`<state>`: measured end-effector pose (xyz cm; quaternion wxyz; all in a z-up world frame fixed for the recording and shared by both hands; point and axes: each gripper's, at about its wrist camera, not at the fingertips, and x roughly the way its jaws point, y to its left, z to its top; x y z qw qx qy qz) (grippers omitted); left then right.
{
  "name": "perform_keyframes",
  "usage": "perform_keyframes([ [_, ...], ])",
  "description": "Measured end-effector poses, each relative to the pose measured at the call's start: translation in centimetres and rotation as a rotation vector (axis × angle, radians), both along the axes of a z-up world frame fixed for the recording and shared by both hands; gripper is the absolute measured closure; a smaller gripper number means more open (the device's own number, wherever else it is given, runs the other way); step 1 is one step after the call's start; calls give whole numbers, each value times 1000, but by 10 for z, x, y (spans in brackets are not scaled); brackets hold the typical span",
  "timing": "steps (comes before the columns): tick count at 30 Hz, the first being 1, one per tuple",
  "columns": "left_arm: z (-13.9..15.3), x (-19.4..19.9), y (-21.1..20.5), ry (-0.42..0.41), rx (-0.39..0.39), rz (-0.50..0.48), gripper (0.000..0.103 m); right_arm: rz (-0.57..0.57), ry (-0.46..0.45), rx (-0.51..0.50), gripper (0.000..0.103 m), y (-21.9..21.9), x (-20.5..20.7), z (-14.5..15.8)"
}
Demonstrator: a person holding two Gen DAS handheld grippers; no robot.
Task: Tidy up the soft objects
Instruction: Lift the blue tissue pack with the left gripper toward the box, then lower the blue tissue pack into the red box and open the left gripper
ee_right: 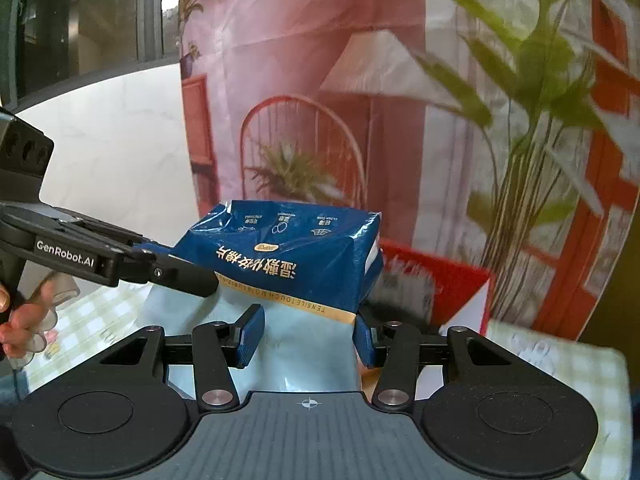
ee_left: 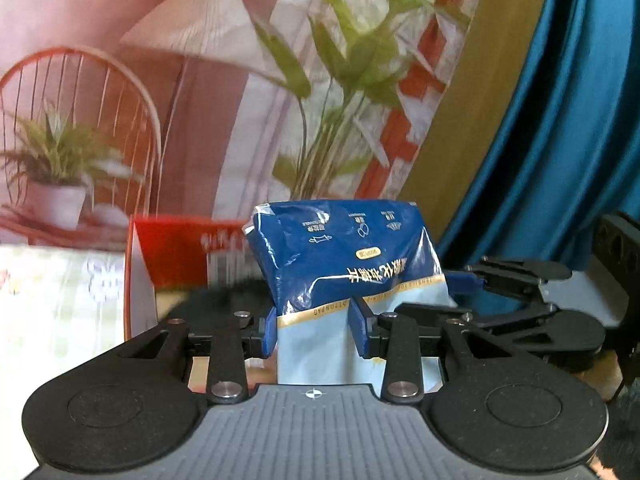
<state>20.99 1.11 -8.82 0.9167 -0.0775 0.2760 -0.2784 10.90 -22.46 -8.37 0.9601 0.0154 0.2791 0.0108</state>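
That blue pack (ee_left: 344, 256) looks light, squishy and slick-wrapped, so both the left claw (ee_left: 316, 330) and right claw (ee_right: 308, 338) are clamped low on its pale end.

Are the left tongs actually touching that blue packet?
Touching: in the left wrist view the left tongs pinch the blue packet, both pads pressed against its pale lower end.

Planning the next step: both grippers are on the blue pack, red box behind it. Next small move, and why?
Probably carry the blue pack forward over the red box and lower it in. The left gripper and right gripper both pinch its pale end, it hangs off the table, and the box stands just behind.
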Motion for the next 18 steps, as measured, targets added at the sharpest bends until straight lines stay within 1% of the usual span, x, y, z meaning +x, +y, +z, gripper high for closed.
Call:
perform_keyframes([
  [2,10,6,-1,-37,1,3,65,-4,-18,-27,59,-4,10,8],
  [5,21,19,-6,-98,22,6,65,-16,-47,-52,59,-10,27,16],
  [7,23,31,-7,-94,19,8,64,-30,-62,-52,59,-16,37,19],
  [10,17,47,-6,-76,10,17,64,-49,-68,-36,59,-24,52,19],
  [14,7,65,-5,-62,37,33,64,-56,-50,-84,60,-25,72,11],
  [18,-7,81,-2,-30,62,49,64,-59,-21,-112,60,-25,92,-5],
])
